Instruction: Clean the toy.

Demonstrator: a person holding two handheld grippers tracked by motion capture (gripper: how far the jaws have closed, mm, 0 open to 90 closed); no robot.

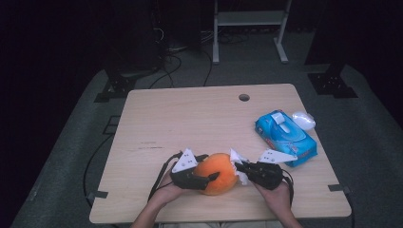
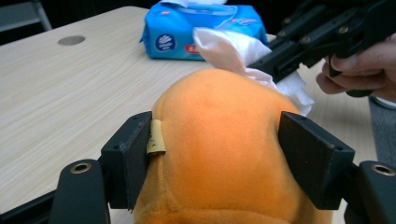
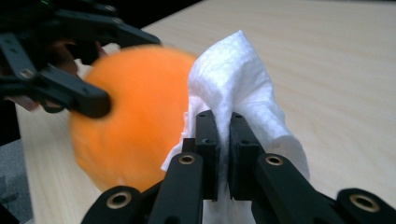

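An orange plush ball [image 1: 219, 173] sits near the table's front edge. My left gripper [image 1: 209, 167] is shut on it. In the left gripper view its pads [image 2: 140, 158] press into the ball's [image 2: 219, 140] two sides. From the right, my right gripper [image 1: 237, 166] is shut on a crumpled white tissue [image 1: 236, 156]. In the right gripper view the jaws [image 3: 223, 126] pinch the tissue [image 3: 233, 74], which rests against the ball's [image 3: 135, 116] side. The left gripper view shows the tissue [image 2: 224, 46] lying on the ball's far upper edge.
A blue pack of wipes [image 1: 285, 135] lies at the right of the wooden table [image 1: 190, 118], with a white rounded object [image 1: 303, 119] beside it. A cable hole [image 1: 244, 97] is near the far edge. A white stand's legs [image 1: 280, 42] are on the floor behind.
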